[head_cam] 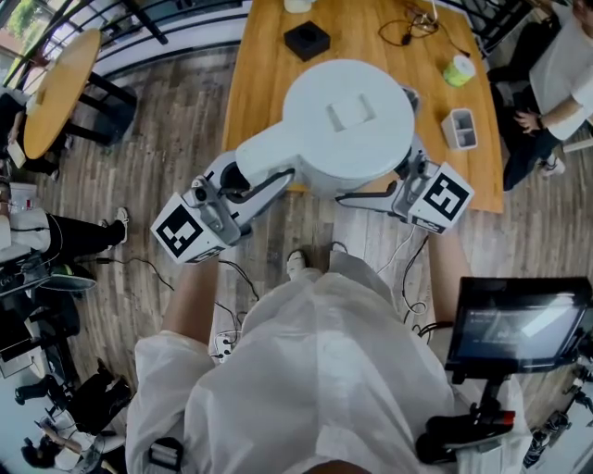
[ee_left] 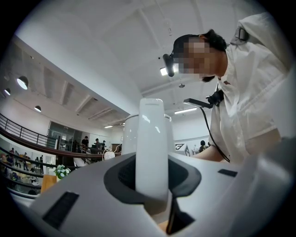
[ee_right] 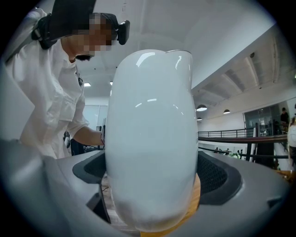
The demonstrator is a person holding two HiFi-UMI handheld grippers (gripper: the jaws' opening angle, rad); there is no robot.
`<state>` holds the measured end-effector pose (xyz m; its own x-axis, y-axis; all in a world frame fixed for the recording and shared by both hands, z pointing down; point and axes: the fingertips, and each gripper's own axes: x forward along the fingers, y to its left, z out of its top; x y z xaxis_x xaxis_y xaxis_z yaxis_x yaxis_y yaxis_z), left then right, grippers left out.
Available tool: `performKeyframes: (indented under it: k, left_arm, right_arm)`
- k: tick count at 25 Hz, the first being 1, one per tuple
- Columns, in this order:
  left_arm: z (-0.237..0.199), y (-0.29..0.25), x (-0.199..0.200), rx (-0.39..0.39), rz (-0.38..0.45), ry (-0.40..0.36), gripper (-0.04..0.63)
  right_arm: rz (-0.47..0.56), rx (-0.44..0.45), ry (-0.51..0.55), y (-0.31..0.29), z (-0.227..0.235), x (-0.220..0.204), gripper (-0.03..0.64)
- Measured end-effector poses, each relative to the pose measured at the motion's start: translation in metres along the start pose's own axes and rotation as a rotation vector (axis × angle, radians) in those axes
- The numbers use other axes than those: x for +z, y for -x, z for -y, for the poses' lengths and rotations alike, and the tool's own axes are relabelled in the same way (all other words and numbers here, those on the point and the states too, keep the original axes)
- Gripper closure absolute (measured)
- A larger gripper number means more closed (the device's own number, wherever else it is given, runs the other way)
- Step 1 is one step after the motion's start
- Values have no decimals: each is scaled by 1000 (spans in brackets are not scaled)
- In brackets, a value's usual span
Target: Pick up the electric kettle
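Nearest the camera is the person's white shirt point(head_cam: 315, 370), with both arms reaching forward from it. The left gripper point(head_cam: 248, 188) has its jaws partly closed and clamped on the white handle point(ee_left: 151, 139) of the electric kettle point(head_cam: 347, 125). The right gripper point(head_cam: 382, 193) has its jaws spread wide, with its pads pressed against the opposite side of the rounded body point(ee_right: 150, 139). The kettle is upright between the two, over the near edge of the wooden table point(head_cam: 269, 83). It seems to be held just clear of the tabletop, though the base is hard to see. Farther along the table are a small pale tub point(head_cam: 460, 129), a green object point(head_cam: 458, 70), a black box point(head_cam: 307, 40) and a loose cable point(head_cam: 417, 28).
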<state>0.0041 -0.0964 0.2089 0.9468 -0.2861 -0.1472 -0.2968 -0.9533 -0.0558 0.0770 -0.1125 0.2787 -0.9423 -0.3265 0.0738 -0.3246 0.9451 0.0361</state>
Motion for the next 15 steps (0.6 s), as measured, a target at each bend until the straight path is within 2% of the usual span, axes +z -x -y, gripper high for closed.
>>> performKeyframes:
  k: [15]
  left_arm:
    - [1, 1, -1, -2, -3, -2, 499]
  right_arm:
    - [-2, -14, 7, -1, 0, 2, 40]
